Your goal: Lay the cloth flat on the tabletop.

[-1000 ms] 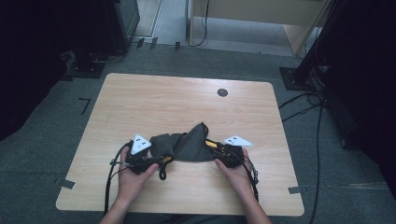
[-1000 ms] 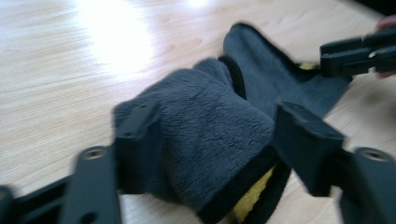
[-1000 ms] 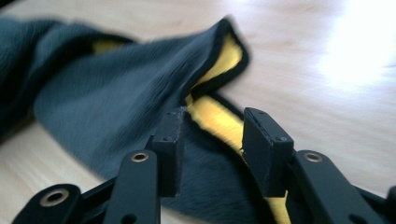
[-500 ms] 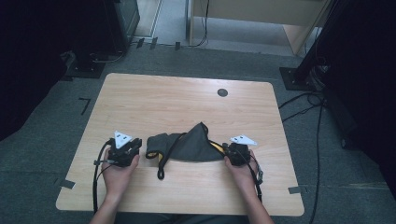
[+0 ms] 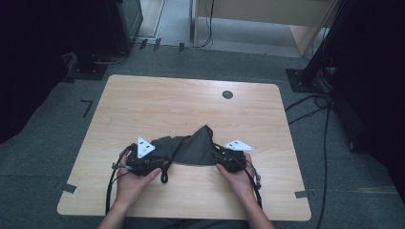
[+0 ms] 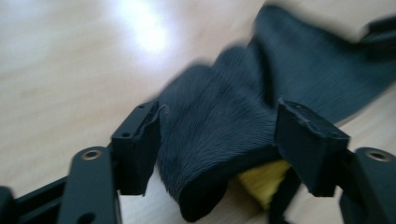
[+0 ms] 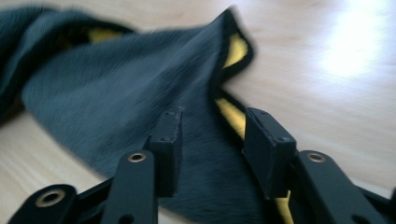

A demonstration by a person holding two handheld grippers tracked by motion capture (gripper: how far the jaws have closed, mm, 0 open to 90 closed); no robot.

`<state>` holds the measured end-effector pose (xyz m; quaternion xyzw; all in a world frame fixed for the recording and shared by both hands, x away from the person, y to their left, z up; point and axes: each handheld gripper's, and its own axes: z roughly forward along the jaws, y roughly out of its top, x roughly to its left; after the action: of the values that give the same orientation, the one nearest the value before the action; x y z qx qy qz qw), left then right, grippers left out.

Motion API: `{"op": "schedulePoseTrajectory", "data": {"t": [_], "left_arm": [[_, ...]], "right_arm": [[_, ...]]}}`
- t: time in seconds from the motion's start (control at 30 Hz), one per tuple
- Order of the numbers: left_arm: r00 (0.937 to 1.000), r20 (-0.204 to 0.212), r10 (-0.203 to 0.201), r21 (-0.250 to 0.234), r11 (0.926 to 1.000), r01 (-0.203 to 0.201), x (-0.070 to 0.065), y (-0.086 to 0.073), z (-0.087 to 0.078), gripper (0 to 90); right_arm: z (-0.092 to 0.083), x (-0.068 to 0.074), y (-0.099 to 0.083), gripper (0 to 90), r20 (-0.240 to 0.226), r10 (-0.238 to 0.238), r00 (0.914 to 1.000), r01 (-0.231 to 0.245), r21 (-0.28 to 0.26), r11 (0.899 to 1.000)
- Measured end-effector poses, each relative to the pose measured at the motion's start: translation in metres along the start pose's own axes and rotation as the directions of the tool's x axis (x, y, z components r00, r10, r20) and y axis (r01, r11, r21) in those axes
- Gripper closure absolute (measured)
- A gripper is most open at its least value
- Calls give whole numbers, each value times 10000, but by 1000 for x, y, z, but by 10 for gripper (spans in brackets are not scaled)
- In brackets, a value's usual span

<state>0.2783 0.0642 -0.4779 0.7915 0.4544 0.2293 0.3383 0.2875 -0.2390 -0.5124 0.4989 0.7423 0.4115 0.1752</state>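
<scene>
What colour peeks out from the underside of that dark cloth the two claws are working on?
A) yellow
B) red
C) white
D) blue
A: a yellow lining shows along the black-trimmed edge of the dark cloth in the right gripper view, and again under its fold in the left gripper view.

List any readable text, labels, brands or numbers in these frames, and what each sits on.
None readable.
Dark cloth with yellow lining: no print, tag or logo visible in the high view or either gripper view.
Grey three-cornered plates on the grippers: faint dark dots, too small to read as characters.
Table: bare wood, a round dark grommet, no markings.
Tongs in the gripper views: plain black, no lettering.
</scene>
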Motion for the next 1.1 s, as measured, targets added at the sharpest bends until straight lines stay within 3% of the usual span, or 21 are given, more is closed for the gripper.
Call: {"op": "schedulePoseTrajectory", "data": {"t": [0.03,0.1,0.13,0.23,0.37,0.43,0.47,0.53,0.6,0.63,0.67,0.7,0.73,0.8,0.83,0.87,0.9,1.0,1.03,1.07,1.1], "left_arm": [[9996,-246,-122,-40,9999,121,3,-3,1,405],[9984,-289,-494,-260,9985,486,13,-5,-1,607],[9974,-236,-681,-374,9970,671,18,-6,-3,717],[9934,1,-1146,-724,9908,1143,36,-7,-12,866],[9821,85,-1882,-1141,9755,1879,56,-8,-23,900],[9734,741,-2168,-1407,9641,2254,61,-8,-29,856],[9702,1263,-2066,-1493,9630,2245,61,-7,-31,822],[9676,2065,-1455,-1350,9752,1755,53,-1,-33,754],[9724,2217,-728,-1276,9865,1030,37,3,-33,687],[9751,2171,-463,-1346,9879,769,29,5,-33,651],[9783,2060,-202,-1564,9863,533,19,5,-34,649],[9774,2111,123,-1876,9818,282,9,5,-36,648],[9723,2259,607,-2041,9789,-137,-1,5,-36,641],[9705,1878,1515,-1799,9766,-1176,-22,6,-32,625],[9710,1652,1729,-1565,9766,-1473,-29,5,-28,615],[9710,1652,1729,-1565,9766,-1473,-29,5,-28,593],[9802,1066,1669,-975,9828,-1568,-35,1,-15,554],[9901,270,1376,-64,9905,-1375,-32,-7,3,426],[9901,270,1376,-64,9905,-1375,-32,-7,3,391],[9915,-182,1285,185,9916,-1282,-27,-13,11,381],[9915,-182,1285,185,9916,-1282,-27,-13,11,381]], "right_arm": [[2,2,-1,749,41,-163,9999,162,136,9998],[5,3,-3,875,216,-414,9989,405,425,9983],[5,2,-3,900,306,-428,9986,413,473,9980],[4,-4,-1,900,442,-231,9988,209,487,9986],[-1,-16,-1,900,929,11,9957,-49,412,9991],[-4,-23,-1,900,1487,59,9889,-118,393,9992],[-6,-27,-1,900,1667,220,9858,-282,351,9990],[-9,-35,-2,892,1788,744,9811,-791,195,9967],[-12,-38,-2,842,1591,980,9824,-992,-5,9951],[-13,-38,-1,819,1491,984,9839,-978,-111,9951],[-14,-36,-1,790,1386,926,9860,-904,-222,9957],[-15,-34,0,765,1348,825,9874,-788,-325,9964],[-16,-30,1,747,1259,795,9889,-746,-428,9963],[-17,-22,3,697,990,613,9932,-554,-614,9966],[-16,-18,3,667,841,506,9952,-450,-672,9967],[-15,-14,4,635,677,357,9971,-313,-654,9974],[-13,-9,4,597,526,260,9983,-231,-552,9982],[-4,1,1,542,493,-86,9987,86,6,10000],[0,3,-1,548,559,-119,9984,108,185,9998],[2,4,-2,568,575,-100,9983,83,302,9995],[2,4,-2,568,575,-100,9983,83,302,9995]]}}
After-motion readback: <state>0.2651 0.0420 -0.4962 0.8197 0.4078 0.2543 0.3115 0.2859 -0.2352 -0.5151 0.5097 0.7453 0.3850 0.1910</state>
